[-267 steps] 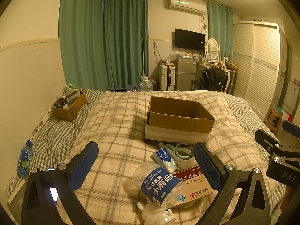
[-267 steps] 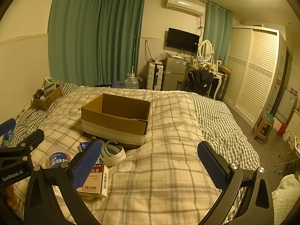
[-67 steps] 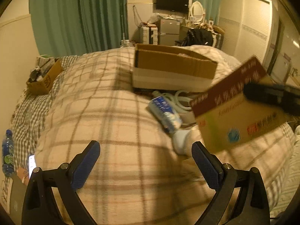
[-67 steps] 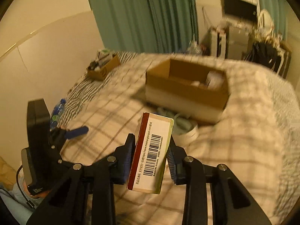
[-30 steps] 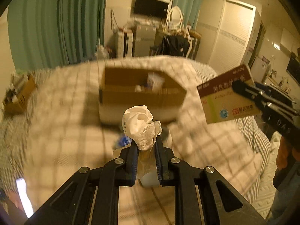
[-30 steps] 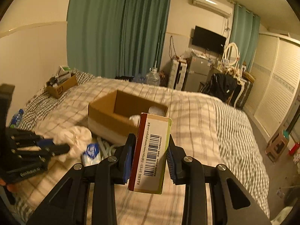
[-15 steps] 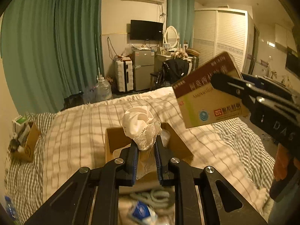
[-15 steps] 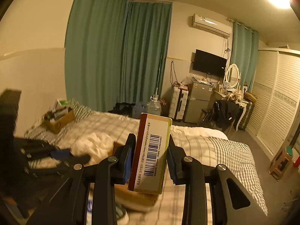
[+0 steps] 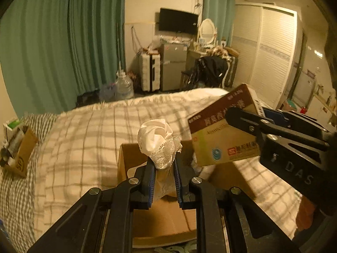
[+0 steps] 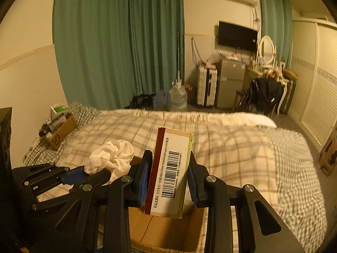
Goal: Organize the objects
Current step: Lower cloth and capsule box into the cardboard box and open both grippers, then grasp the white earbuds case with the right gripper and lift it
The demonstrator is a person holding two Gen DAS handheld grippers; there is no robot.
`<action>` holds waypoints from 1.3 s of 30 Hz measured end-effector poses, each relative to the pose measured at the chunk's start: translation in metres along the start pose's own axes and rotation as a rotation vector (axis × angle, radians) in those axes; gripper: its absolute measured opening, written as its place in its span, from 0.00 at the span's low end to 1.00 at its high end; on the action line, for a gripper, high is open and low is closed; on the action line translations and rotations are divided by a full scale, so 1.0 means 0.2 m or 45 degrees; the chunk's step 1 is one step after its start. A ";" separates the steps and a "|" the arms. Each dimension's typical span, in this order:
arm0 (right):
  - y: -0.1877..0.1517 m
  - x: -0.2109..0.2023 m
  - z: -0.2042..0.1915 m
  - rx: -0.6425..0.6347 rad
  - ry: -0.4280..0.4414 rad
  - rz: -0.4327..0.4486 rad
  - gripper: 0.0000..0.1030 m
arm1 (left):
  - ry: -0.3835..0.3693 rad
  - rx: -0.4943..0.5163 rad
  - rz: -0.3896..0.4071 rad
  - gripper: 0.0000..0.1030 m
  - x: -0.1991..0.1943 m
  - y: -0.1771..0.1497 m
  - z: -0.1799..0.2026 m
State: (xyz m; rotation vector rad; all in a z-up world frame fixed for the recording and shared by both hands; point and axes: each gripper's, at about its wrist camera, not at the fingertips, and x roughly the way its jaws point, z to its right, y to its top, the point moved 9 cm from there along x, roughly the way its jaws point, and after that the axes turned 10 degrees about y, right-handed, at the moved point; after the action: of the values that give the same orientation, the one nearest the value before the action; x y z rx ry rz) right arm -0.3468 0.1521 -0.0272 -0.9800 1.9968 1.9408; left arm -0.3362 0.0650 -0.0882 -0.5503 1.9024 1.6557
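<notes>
My left gripper (image 9: 164, 169) is shut on a bunched white lace-edged cloth (image 9: 159, 139), held over the open cardboard box (image 9: 160, 217) on the bed. My right gripper (image 10: 167, 179) is shut on a medicine carton (image 10: 170, 172) with a barcode side facing the camera; it hangs above the same cardboard box (image 10: 168, 232). In the left wrist view the medicine carton (image 9: 223, 135) and the right gripper (image 9: 242, 118) come in from the right, beside the cloth. In the right wrist view the cloth (image 10: 113, 154) and the left gripper (image 10: 84, 171) sit just left of the carton.
The box stands on a plaid blanket (image 9: 84, 143) covering the bed. A small cardboard box (image 10: 60, 132) of bottles sits at the bed's far left by the wall. Beyond the bed are water jugs (image 10: 178, 99), a fridge, a chair and green curtains.
Both grippers have moved forward with their loads and now hang over the open box; the bed items near the box front have dropped out of view.
</notes>
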 end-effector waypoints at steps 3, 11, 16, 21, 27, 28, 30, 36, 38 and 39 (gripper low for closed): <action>-0.06 0.09 0.04 0.032 0.022 -0.043 0.30 | 0.021 0.021 -0.034 0.16 0.10 -0.06 0.00; -0.13 0.14 0.11 0.125 0.088 -0.043 0.57 | 0.010 0.068 -0.095 0.44 0.17 -0.14 0.03; -0.09 -0.02 0.13 0.137 0.039 0.013 0.70 | 0.032 0.020 -0.048 0.81 0.07 -0.14 -0.05; -0.13 -0.27 0.11 0.079 -0.045 0.038 0.77 | 0.079 -0.041 -0.039 0.92 -0.11 -0.21 -0.17; -0.32 -0.54 -0.03 -0.026 -0.104 0.050 0.79 | 0.150 -0.098 -0.025 0.92 -0.35 -0.42 -0.29; -0.36 -0.57 -0.07 -0.042 -0.098 0.044 0.79 | 0.147 -0.107 -0.031 0.92 -0.38 -0.46 -0.29; -0.45 -0.60 -0.14 -0.079 -0.072 0.013 0.79 | 0.143 -0.102 -0.047 0.92 -0.44 -0.56 -0.30; -0.70 -0.59 -0.32 -0.145 -0.039 -0.088 0.79 | 0.218 -0.079 -0.086 0.92 -0.55 -0.84 -0.31; -0.80 -0.56 -0.35 -0.148 -0.026 -0.126 0.79 | 0.238 -0.085 -0.102 0.92 -0.56 -0.91 -0.32; -0.86 -0.54 -0.38 -0.148 -0.018 -0.150 0.79 | 0.248 -0.096 -0.107 0.92 -0.57 -0.95 -0.33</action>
State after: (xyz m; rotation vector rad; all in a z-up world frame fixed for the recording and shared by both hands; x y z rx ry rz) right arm -0.1439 0.1275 -0.0982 -1.0823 1.7929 2.0121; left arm -0.1384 -0.0359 -0.1545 -0.8376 1.9285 1.6769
